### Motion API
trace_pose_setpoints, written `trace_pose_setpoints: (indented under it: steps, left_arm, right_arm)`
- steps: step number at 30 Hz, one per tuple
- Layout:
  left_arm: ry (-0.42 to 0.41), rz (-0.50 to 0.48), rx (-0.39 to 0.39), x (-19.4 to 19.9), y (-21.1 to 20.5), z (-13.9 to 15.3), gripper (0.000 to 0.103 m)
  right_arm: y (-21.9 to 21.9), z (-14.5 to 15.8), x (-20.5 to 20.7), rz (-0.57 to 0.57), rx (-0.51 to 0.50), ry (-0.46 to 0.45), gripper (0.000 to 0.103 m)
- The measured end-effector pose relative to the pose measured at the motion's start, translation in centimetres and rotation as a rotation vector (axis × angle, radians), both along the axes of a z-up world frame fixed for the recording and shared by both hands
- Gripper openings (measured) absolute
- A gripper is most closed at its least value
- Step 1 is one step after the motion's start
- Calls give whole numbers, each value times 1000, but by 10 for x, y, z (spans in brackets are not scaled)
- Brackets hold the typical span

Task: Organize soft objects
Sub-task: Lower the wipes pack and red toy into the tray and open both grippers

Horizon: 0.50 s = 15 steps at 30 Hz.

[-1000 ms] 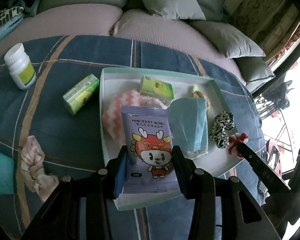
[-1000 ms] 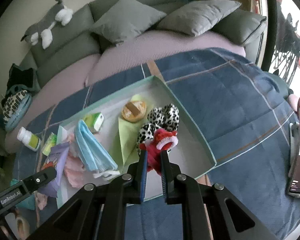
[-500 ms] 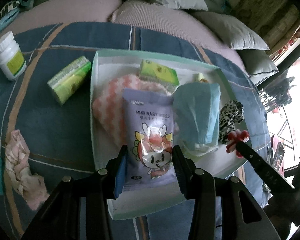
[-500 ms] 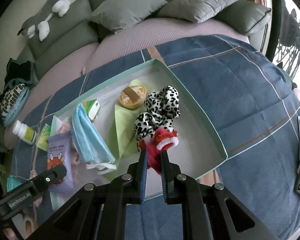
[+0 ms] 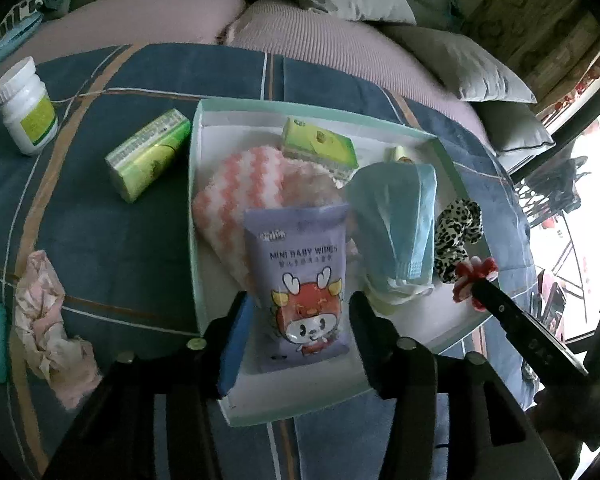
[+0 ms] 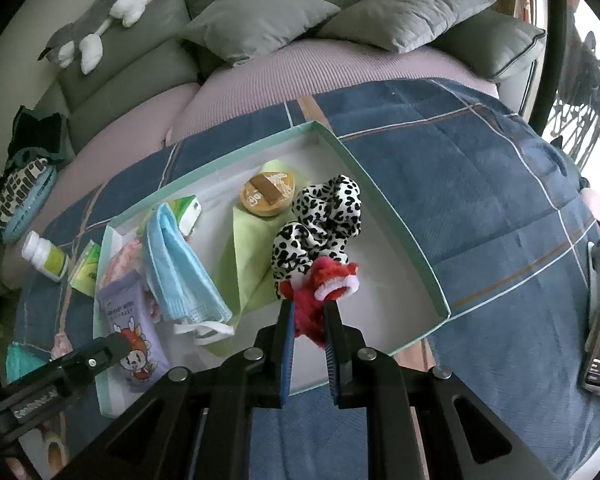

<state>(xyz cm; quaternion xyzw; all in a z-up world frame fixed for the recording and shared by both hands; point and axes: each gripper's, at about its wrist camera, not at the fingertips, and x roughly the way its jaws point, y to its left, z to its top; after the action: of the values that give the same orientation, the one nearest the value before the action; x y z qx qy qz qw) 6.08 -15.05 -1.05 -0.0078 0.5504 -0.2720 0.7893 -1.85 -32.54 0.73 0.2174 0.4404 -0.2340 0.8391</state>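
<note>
A shallow mint-edged tray (image 5: 194, 184) (image 6: 404, 236) lies on the blue plaid blanket. In it are a purple baby-wipes pack (image 5: 304, 284) (image 6: 130, 320), a pink-and-white wavy cloth (image 5: 240, 188), a blue face mask (image 5: 400, 216) (image 6: 176, 264), a green tissue pack (image 5: 320, 148) and a leopard scrunchie (image 5: 458, 236) (image 6: 320, 224). My left gripper (image 5: 300, 316) is open, its fingers either side of the wipes pack lying in the tray. My right gripper (image 6: 310, 312) is shut on a red-and-white fuzzy scrunchie (image 6: 320, 292) (image 5: 474, 278) above the tray's near right part.
Outside the tray on the left lie a green tube box (image 5: 148, 154), a white pill bottle (image 5: 26, 106) and a crumpled pink cloth (image 5: 48, 328). A green napkin (image 6: 248, 256) and a round yellow tin (image 6: 268, 192) sit in the tray. Grey pillows (image 6: 260, 12) line the back.
My left gripper has lowered the wipes pack into the tray and opened; the pack now lies flat. My right gripper has edged forward over the tray with the red scrunchie.
</note>
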Motion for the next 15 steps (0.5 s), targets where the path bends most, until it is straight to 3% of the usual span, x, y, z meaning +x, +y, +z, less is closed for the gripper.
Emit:
trace_pose_setpoints:
  steps: [13, 15]
  left_arm:
    - [-34, 50, 7, 3, 18, 10, 66]
    - [-42, 56, 17, 4, 20, 10, 70]
  right_arm:
    - [12, 6, 5, 27, -54, 18, 21]
    - [13, 6, 5, 25, -60, 21, 29]
